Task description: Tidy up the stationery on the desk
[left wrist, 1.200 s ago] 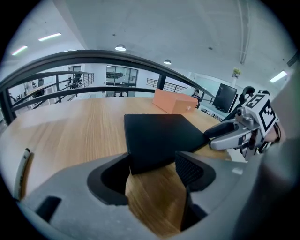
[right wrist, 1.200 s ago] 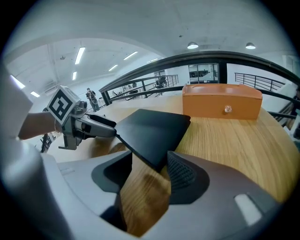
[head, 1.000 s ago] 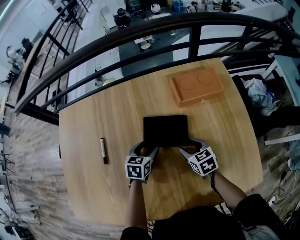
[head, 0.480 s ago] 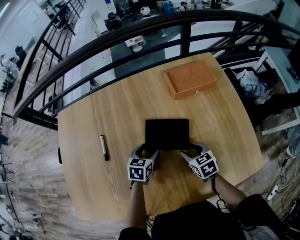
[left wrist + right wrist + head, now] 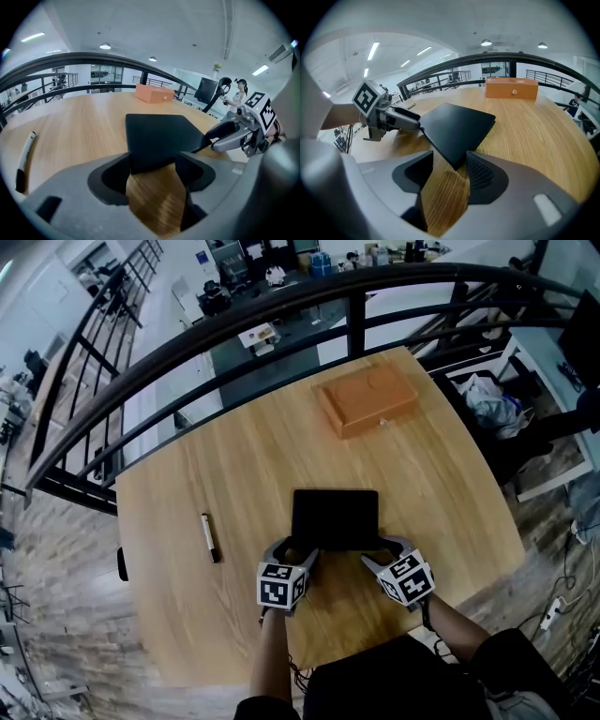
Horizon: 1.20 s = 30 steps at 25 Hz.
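Crosswise, the black pad [image 5: 335, 518] has its long axis running left-right.

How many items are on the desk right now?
3. A marker lies at the left, a black pad near the front middle, an orange box at the far right. A dark shape at the left edge is unclear.

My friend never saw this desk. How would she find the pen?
Start at the wooden desk beside the black railing. On its left side, well away from the black pad and the orange box, lies the pen, alone. It is the only thin stick there, white with a black end.
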Tool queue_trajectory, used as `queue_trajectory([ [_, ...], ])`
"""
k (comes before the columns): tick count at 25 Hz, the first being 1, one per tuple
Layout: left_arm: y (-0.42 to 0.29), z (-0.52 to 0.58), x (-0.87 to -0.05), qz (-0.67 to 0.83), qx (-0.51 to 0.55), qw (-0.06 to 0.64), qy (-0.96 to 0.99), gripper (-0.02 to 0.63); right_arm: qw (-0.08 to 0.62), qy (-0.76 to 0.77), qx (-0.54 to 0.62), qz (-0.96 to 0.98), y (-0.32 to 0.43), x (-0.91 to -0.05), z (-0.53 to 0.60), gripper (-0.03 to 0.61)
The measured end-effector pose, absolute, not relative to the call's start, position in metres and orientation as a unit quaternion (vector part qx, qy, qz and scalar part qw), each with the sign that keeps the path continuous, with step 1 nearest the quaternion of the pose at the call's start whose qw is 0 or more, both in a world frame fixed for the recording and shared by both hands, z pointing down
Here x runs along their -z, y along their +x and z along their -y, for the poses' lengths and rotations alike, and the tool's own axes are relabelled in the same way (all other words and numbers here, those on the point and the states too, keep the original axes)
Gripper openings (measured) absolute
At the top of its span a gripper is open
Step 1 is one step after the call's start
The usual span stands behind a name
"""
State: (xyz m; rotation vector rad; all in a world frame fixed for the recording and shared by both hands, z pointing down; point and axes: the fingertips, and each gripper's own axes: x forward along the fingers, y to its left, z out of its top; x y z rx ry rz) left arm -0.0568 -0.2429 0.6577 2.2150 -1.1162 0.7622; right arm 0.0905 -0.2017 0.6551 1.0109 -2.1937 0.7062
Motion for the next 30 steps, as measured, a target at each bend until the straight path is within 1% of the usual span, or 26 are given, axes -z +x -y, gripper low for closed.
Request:
queue_trajectory([
  [10,-0.055,0.225,-0.659,0.384,-0.288,0.256,0.839,0.291,0.312,0.387,-0.281,0.821,0.088,-0.656,0.17,0.227],
  [30,-0.058,0.198,-0.66,0.324,-0.313,0.23,0.863,0.295,0.355,0.349,-0.27,0.824,0.073,-0.658,0.109,0.225],
])
